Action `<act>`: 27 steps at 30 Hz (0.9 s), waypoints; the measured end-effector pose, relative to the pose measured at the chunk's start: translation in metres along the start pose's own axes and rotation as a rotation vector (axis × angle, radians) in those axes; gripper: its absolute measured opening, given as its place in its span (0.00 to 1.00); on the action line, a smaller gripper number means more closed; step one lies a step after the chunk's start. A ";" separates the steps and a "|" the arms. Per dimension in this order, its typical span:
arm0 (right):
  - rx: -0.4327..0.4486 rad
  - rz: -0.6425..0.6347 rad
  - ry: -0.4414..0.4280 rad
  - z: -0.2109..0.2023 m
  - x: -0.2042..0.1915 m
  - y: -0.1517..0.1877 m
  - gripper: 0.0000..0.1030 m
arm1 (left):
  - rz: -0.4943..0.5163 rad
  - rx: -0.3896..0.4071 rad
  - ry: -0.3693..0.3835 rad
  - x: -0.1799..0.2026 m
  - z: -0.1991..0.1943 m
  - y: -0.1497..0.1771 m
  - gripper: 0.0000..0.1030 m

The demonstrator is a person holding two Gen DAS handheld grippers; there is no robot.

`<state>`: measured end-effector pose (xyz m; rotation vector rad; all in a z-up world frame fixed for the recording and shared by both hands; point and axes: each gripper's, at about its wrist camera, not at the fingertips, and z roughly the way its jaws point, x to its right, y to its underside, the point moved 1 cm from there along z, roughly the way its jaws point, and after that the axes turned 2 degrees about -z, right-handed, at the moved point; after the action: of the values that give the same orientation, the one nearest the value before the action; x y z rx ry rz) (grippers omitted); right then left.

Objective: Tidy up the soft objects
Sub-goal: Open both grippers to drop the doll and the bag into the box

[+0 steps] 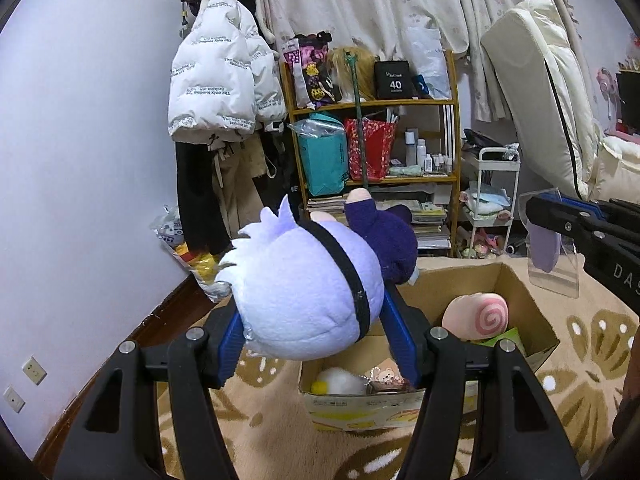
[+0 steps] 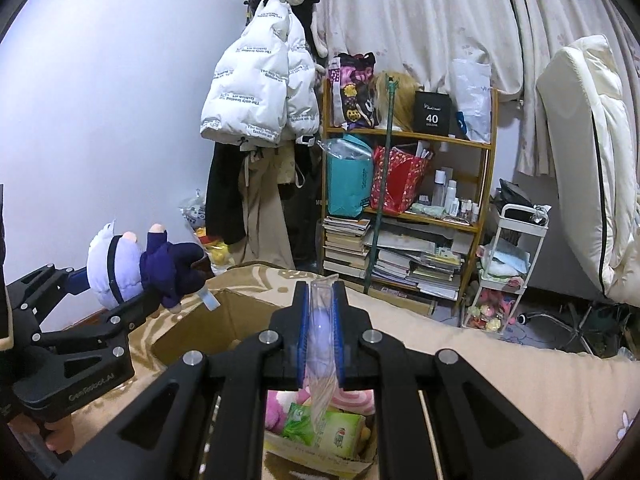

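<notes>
Two items held above the cardboard box [image 1: 516, 292]: left tongs [image 1: 320, 340] clamped on a plush doll [image 1: 304, 300] by its head; right tongs [image 2: 319, 336] closed on a clear plastic sleeve [image 2: 320, 320]. Doll likely light, squashy, best gripped across the head; sleeve thin, probably slippery.

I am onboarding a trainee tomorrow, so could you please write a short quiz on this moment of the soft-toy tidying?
1. True or false: the left claw grips the plush doll by its pale lilac head.
2. What does the right claw hold? A) a clear plastic sleeve with a lilac piece inside B) a paperback book C) a white bottle
3. Fill in: the pink spiral cushion lies inside the ______.

Key
1. True; the doll hangs above the cardboard box.
2. A; the clear plastic sleeve is pinched between the fingers.
3. cardboard box
</notes>
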<state>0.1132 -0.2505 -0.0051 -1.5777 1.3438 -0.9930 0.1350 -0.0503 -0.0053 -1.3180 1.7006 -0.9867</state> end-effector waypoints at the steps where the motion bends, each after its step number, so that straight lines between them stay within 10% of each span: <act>1: -0.003 0.001 0.001 0.003 0.000 0.001 0.11 | 0.009 -0.006 0.009 0.002 0.004 0.002 0.60; 17: -0.110 0.076 -0.067 0.045 0.007 0.041 0.14 | 0.088 -0.090 0.036 0.025 0.037 0.034 0.63; 27: -0.138 0.096 -0.098 0.044 0.007 0.049 0.15 | 0.062 -0.093 0.014 0.017 0.031 0.035 0.83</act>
<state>0.1381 -0.2578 -0.0657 -1.6256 1.4314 -0.7686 0.1464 -0.0647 -0.0516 -1.3121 1.8062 -0.8932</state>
